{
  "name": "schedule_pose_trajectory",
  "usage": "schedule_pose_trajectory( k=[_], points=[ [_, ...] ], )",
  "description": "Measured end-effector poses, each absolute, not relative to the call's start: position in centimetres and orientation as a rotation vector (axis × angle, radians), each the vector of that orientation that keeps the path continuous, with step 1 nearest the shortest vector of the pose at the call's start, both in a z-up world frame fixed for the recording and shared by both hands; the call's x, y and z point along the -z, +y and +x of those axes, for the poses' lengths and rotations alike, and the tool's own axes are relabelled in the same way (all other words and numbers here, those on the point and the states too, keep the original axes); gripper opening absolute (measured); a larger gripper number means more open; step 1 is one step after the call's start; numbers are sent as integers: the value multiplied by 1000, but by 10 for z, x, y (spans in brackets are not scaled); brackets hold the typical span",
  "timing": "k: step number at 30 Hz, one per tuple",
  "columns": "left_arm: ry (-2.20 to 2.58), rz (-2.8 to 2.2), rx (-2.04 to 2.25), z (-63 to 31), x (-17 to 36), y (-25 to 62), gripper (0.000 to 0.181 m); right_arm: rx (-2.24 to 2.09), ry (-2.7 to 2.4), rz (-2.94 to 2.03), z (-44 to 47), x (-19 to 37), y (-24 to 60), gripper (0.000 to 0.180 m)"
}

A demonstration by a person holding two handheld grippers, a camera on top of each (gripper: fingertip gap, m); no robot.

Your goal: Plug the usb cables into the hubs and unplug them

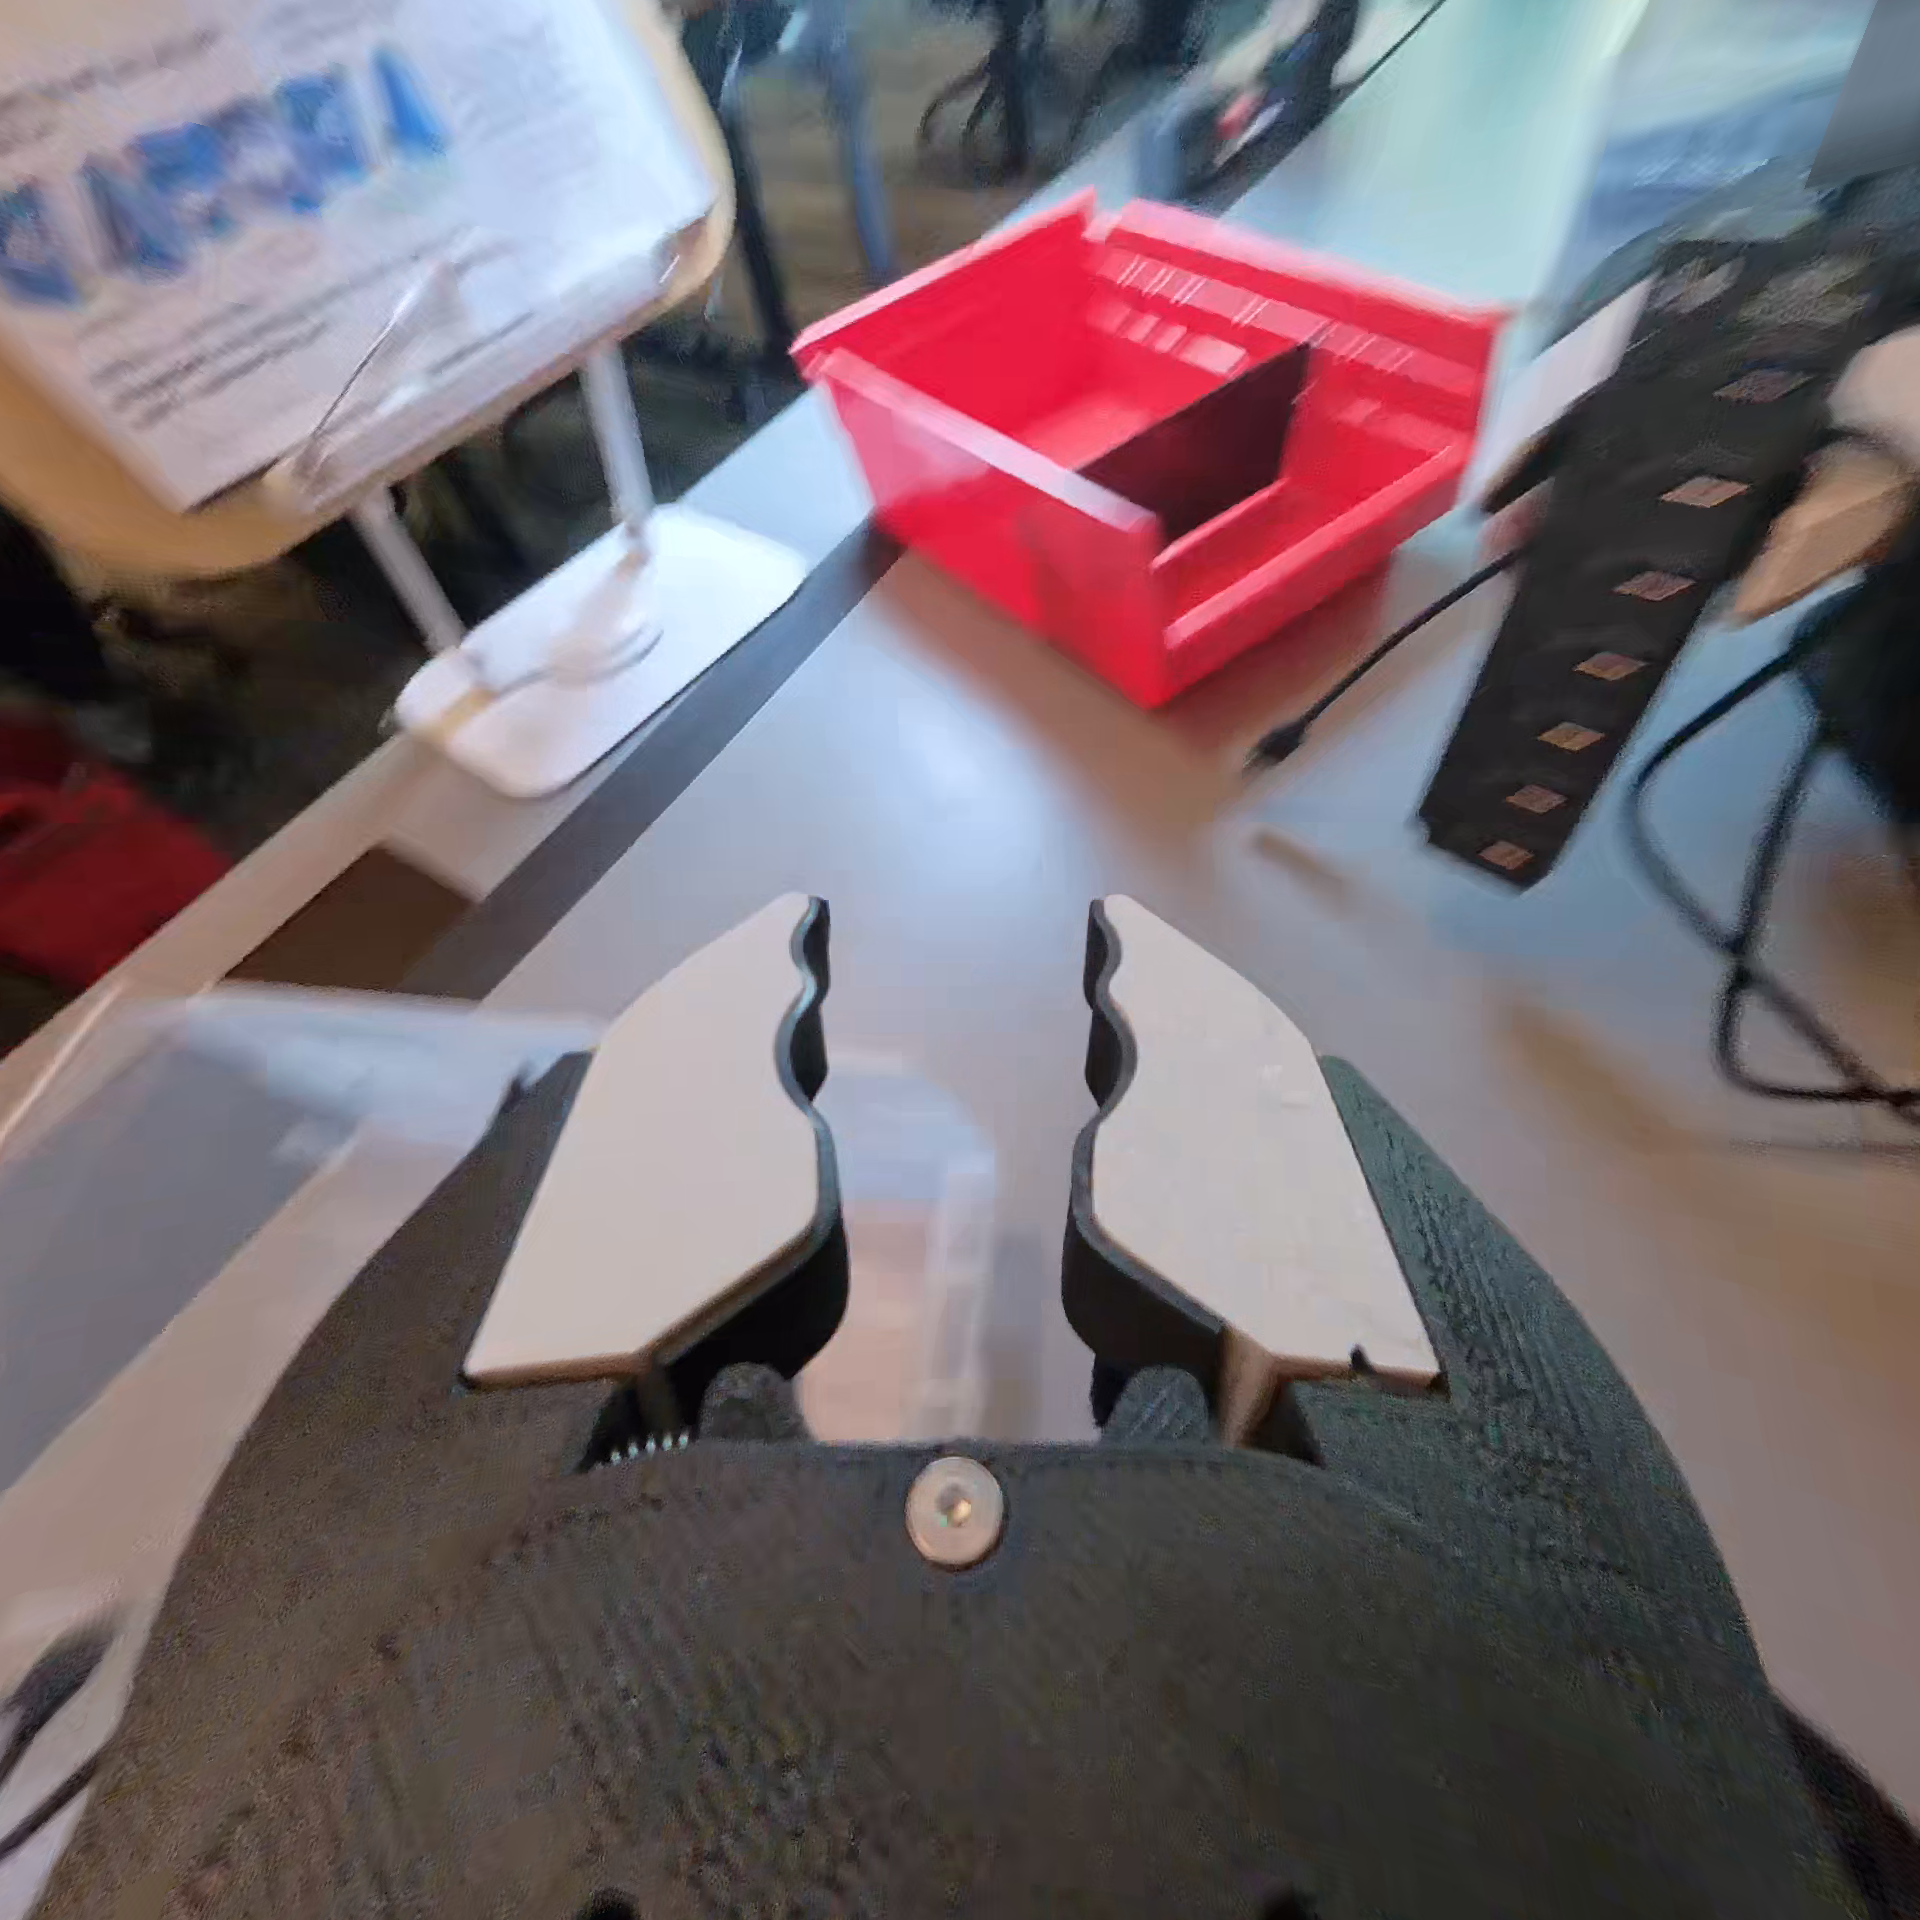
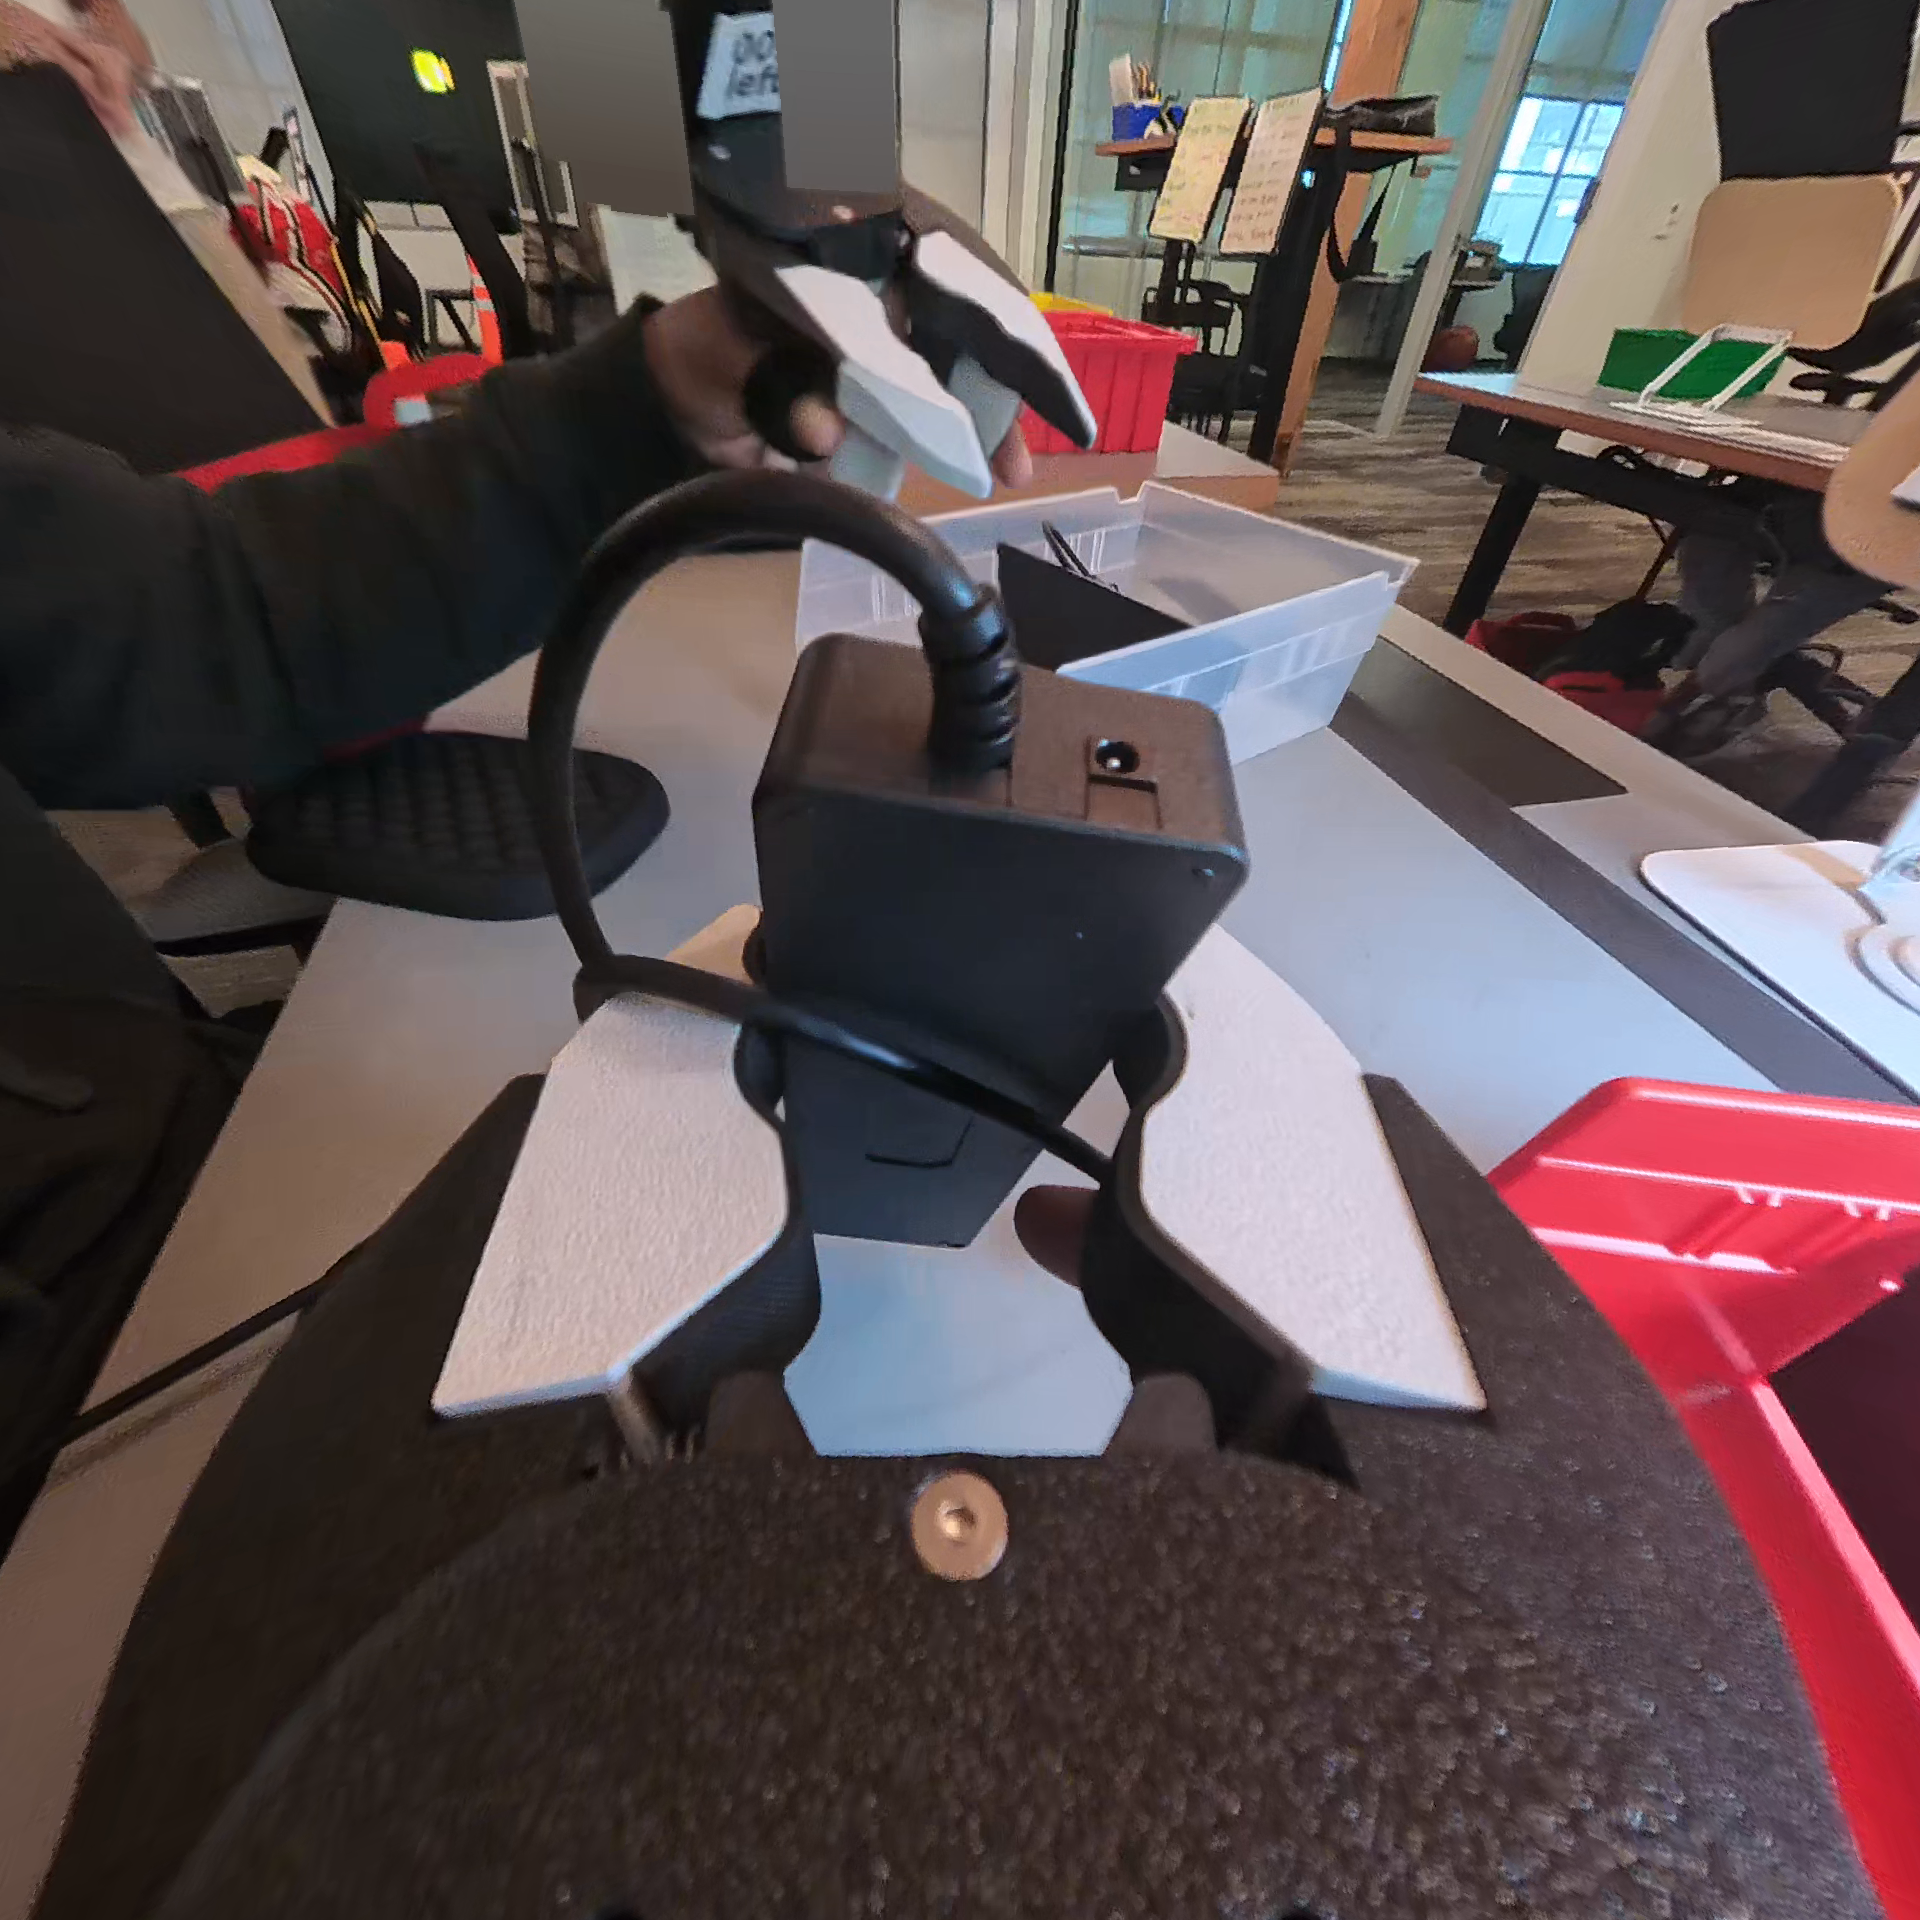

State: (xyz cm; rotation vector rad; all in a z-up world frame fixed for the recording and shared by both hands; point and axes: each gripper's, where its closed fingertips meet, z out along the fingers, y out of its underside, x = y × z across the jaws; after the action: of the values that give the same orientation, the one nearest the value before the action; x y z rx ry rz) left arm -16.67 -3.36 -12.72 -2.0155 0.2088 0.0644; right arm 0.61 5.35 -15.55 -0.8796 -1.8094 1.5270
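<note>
Right gripper (image 2: 961, 1081) pinches black USB hub (image 2: 997, 883) upright, prob. steadying ports; left gripper (image 1: 956, 935) hovers w/ fingers spread, empty.

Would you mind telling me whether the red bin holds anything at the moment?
Seemingly empty: the left wrist view shows the red bin holding only its black divider, with bare red floor either side, though the picture is blurred.
</note>
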Motion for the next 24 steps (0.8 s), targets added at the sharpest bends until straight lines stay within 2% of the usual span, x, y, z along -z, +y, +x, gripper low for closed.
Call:
schedule_pose_trajectory(
  k=[5, 11, 24],
  points=[
    [93, -2454, -147, -244, 185, -73, 41, -1628, -1800, -878, 11, 151, 52, 63],
    [131, -2869, -140, -275, 273, -100, 37, -1651, -1802, -896, 11, 160, 50, 63],
    [154, -2915, 9, -267, 300, -81, 10, -1646, -1813, -925, 10, 169, 54, 63]
  ],
)
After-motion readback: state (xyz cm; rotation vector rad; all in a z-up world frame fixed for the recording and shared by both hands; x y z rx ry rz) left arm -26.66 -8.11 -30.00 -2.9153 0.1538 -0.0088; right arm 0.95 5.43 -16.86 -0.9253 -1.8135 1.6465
